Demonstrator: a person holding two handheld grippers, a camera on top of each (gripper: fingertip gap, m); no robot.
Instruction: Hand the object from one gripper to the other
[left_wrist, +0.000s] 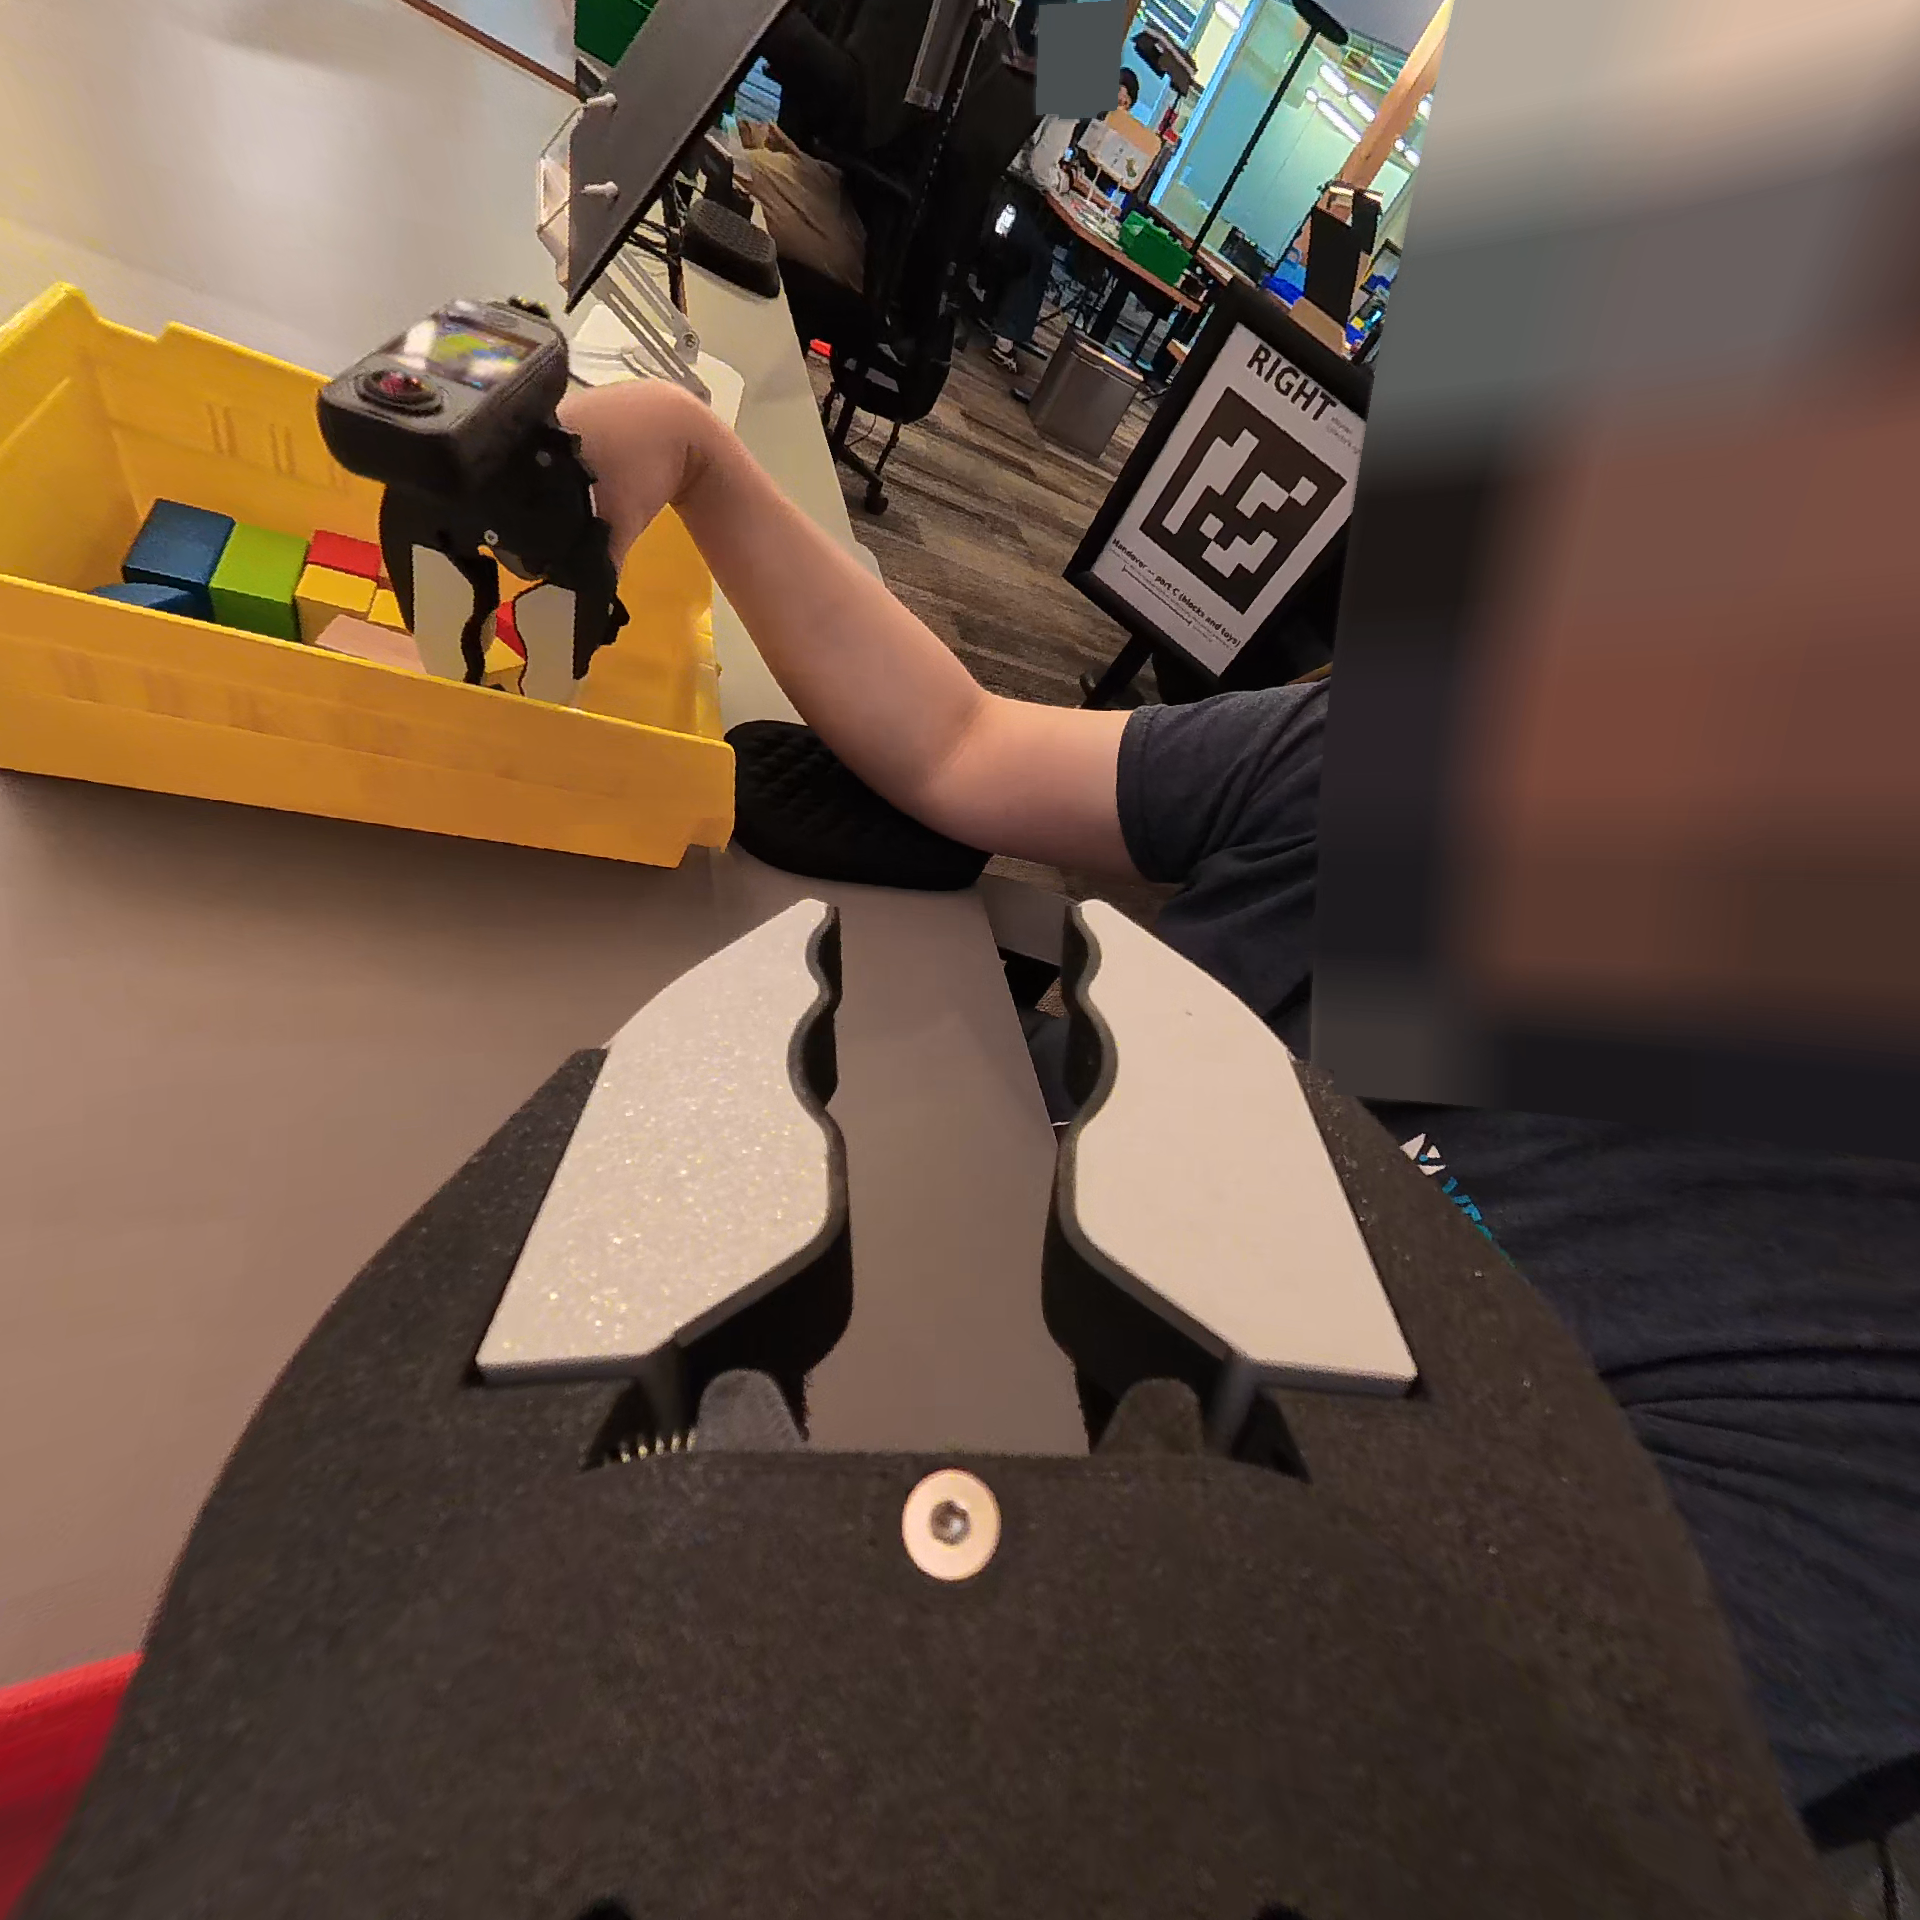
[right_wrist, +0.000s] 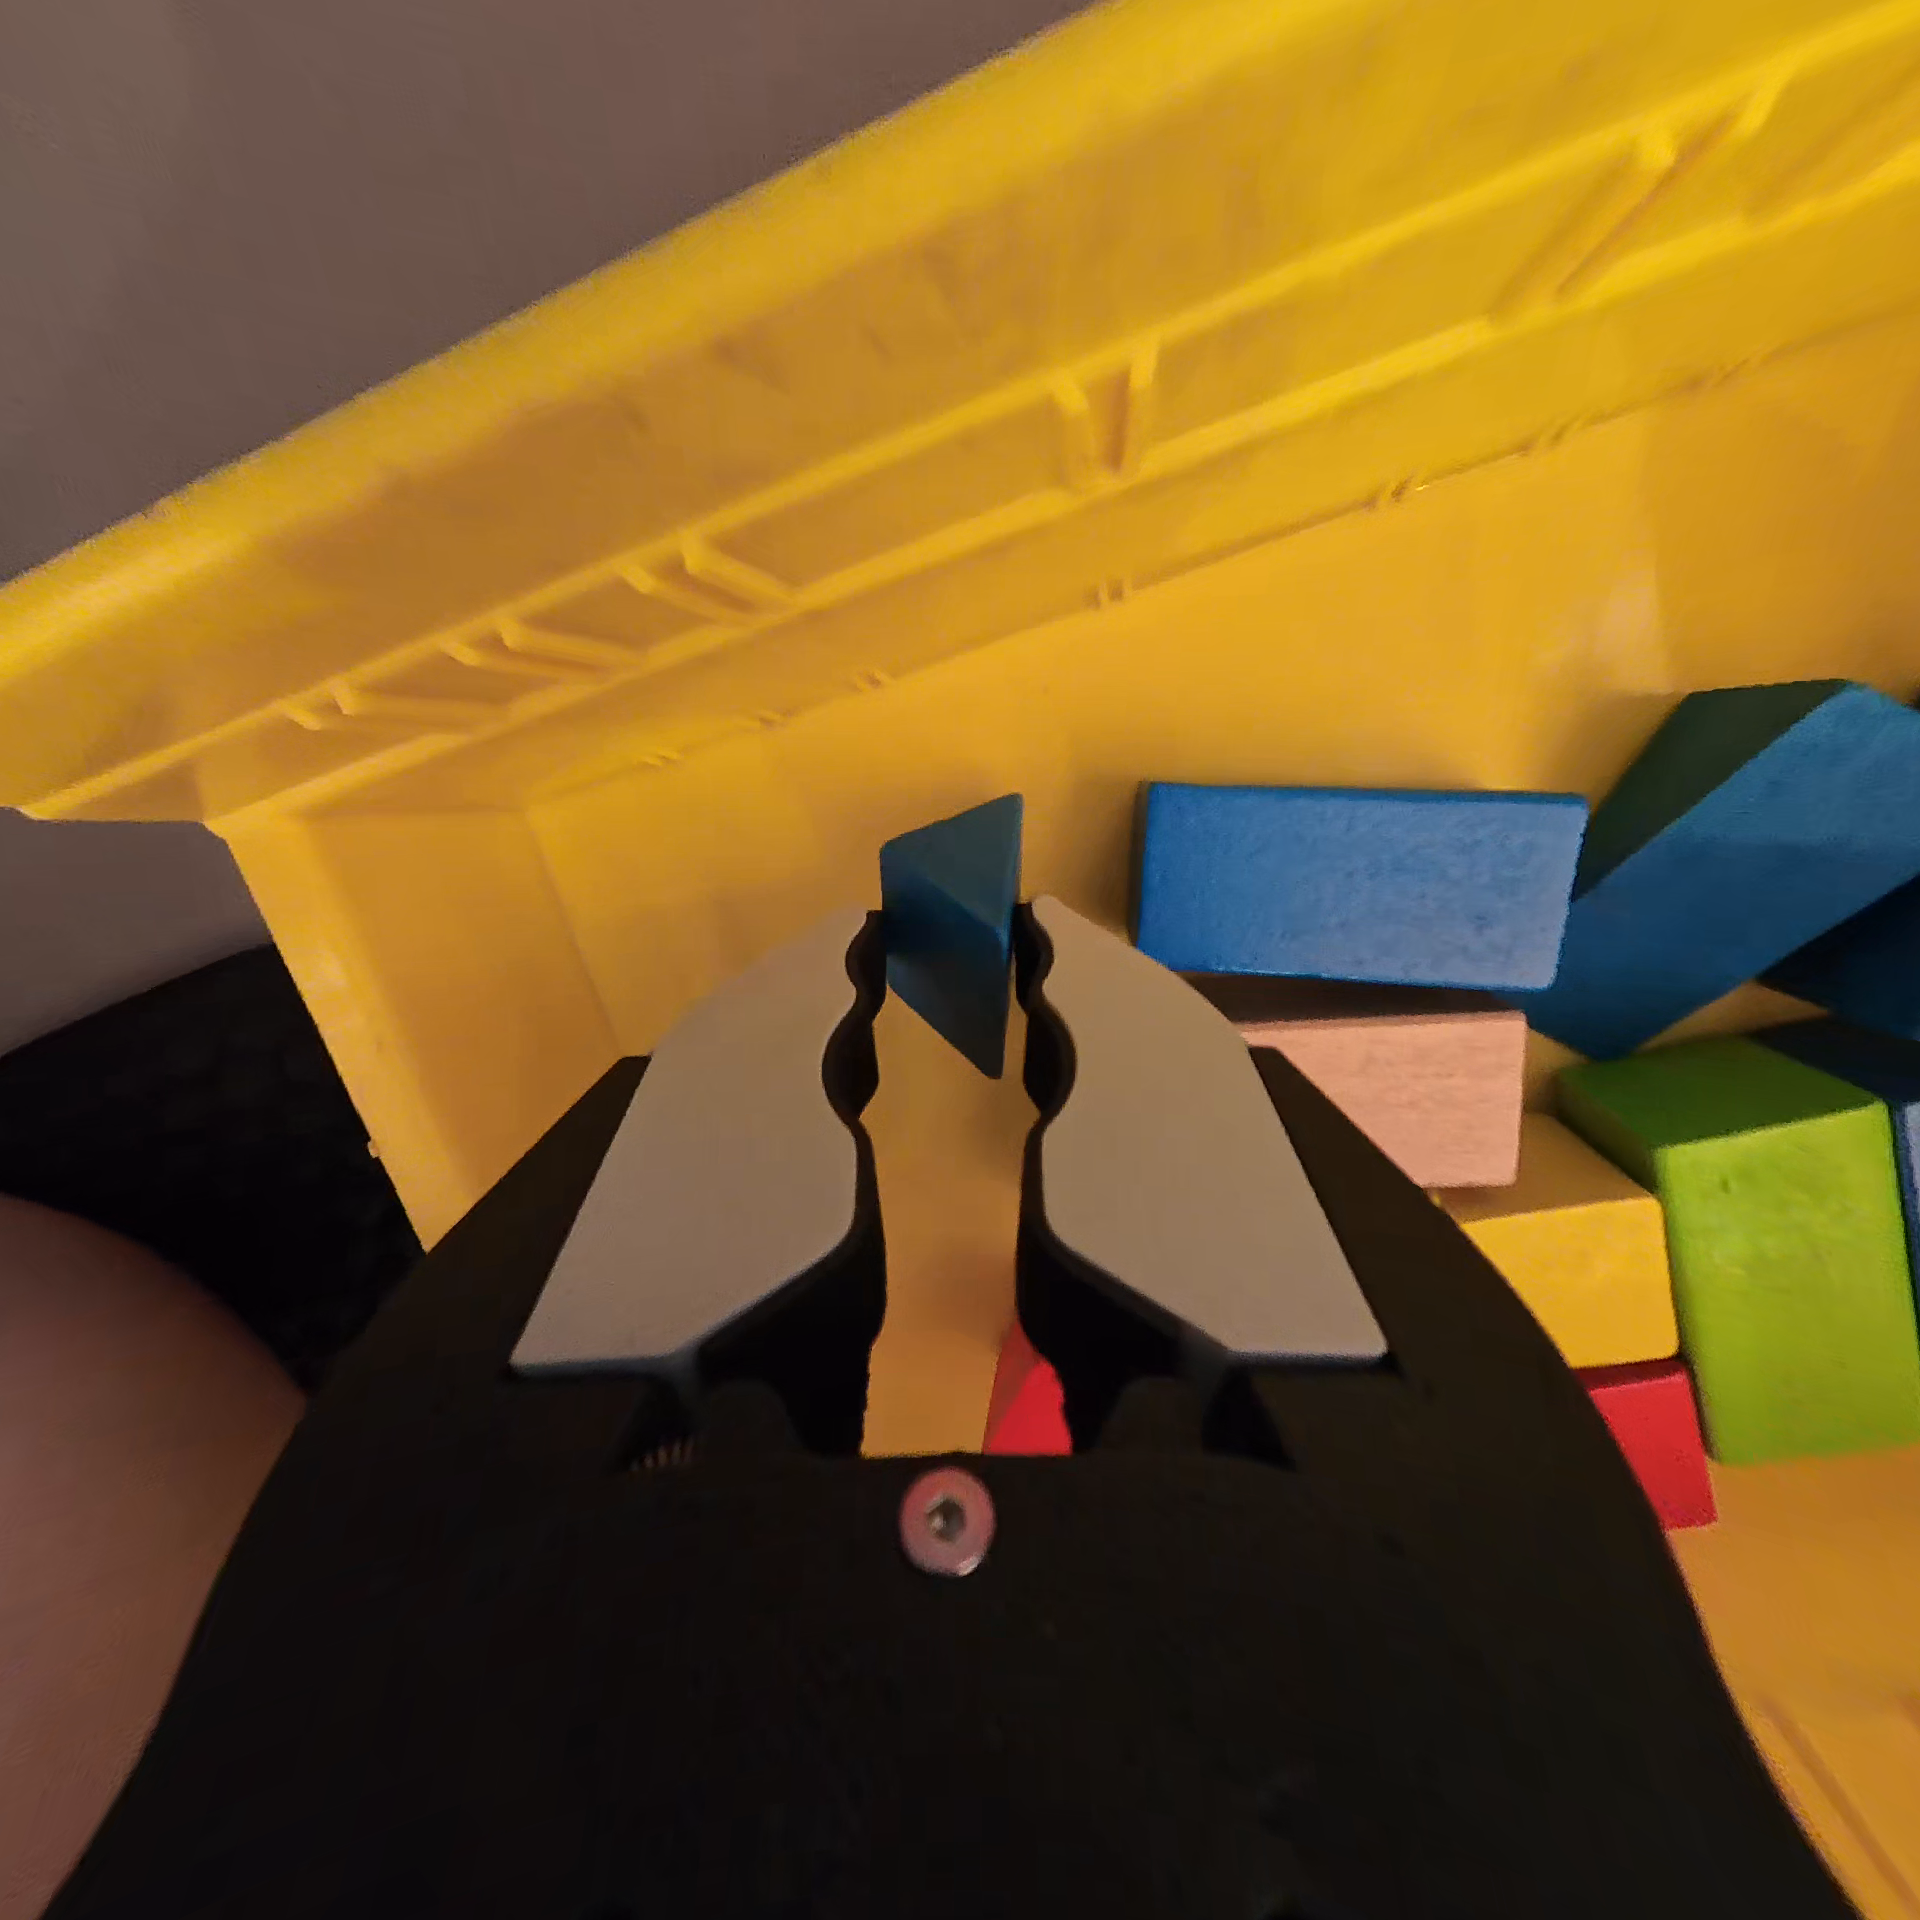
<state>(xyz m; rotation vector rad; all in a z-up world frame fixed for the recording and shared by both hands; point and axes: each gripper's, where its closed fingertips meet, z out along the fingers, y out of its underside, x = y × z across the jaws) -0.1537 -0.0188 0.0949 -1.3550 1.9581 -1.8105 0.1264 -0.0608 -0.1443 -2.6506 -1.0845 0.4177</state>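
My right gripper (right_wrist: 953, 912) is shut on a small blue triangular block (right_wrist: 951, 935), pinched at the fingertips, inside the yellow bin (right_wrist: 935, 364) near its side wall. In the left wrist view the right gripper (left_wrist: 497, 675) points down into the bin (left_wrist: 364, 748); the blue block is hidden there. My left gripper (left_wrist: 951, 920) is open and empty, low over the grey table (left_wrist: 312, 1039), a short way in front of the bin.
The bin holds loose blocks: a blue slab (right_wrist: 1351, 883), a plain wooden one (right_wrist: 1403, 1091), green (right_wrist: 1787, 1247), yellow (right_wrist: 1558, 1278), red (right_wrist: 1652, 1444). A black pad (left_wrist: 842, 810) lies at the bin's right end under the person's arm (left_wrist: 883, 665). A marker sign (left_wrist: 1236, 499) stands behind.
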